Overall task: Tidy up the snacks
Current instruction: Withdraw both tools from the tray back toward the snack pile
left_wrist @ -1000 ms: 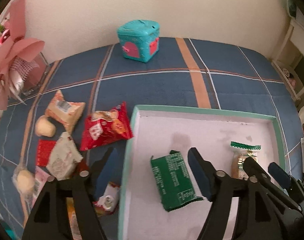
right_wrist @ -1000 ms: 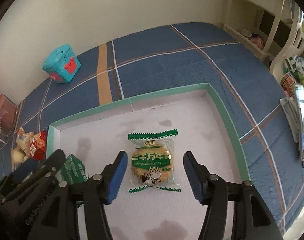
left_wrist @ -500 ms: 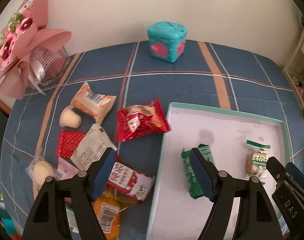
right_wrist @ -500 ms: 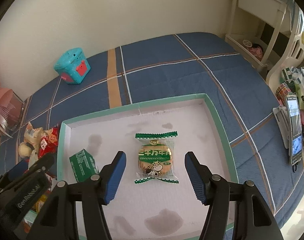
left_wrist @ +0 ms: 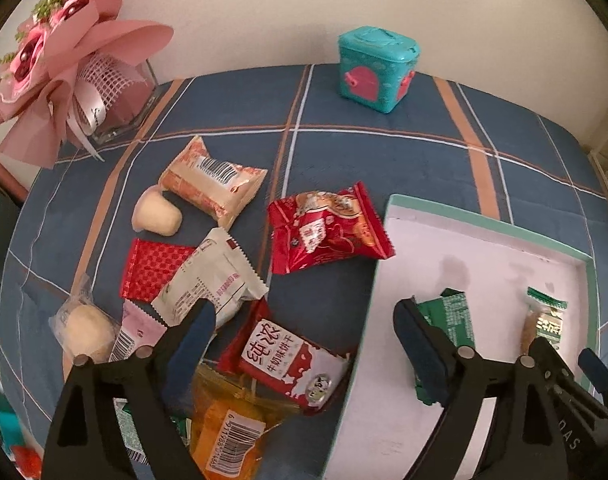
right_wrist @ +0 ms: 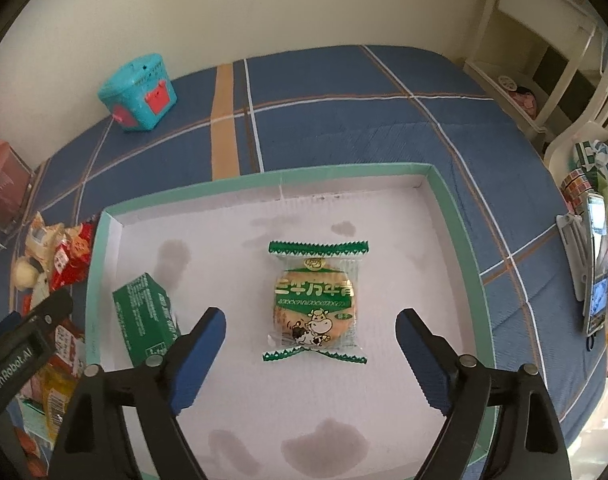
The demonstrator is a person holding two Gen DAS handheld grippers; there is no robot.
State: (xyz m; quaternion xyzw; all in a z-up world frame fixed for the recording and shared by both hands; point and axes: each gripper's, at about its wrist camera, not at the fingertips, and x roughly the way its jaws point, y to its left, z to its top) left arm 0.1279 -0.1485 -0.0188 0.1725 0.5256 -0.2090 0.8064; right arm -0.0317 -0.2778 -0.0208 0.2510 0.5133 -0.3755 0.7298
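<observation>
Your work surface is a blue plaid cloth (right_wrist: 344, 120), woven, with orange and white stripes. On it sits the shallow cardboard tray (right_wrist: 460, 224), rectangular, teal rim, white floor blotched with dull stains. Far back by the wall stands a teal plastic box (left_wrist: 378, 70) with rounded corners and pink shapes on its sides; a pink paper bouquet (left_wrist: 60, 60) sits at the far left. Your left gripper (left_wrist: 304, 336) hangs spread wide over the tray's left edge, holding nothing; your right gripper (right_wrist: 310, 336) is likewise spread and empty over the tray floor. Loose snacks lie crowded on the cloth left of the tray: a glossy red crinkled packet (left_wrist: 328, 228), a red-and-white biscuit packet (left_wrist: 284, 360) touching the tray wall, a white serrated-edge packet (left_wrist: 212, 280), an orange packet (left_wrist: 228, 428), a pale jelly cup (left_wrist: 156, 216). Inside the tray: a flat green foil packet (right_wrist: 144, 316) near the left wall, and a clear-wrapped round biscuit (right_wrist: 316, 304) with green zigzag ends, mid-floor.
</observation>
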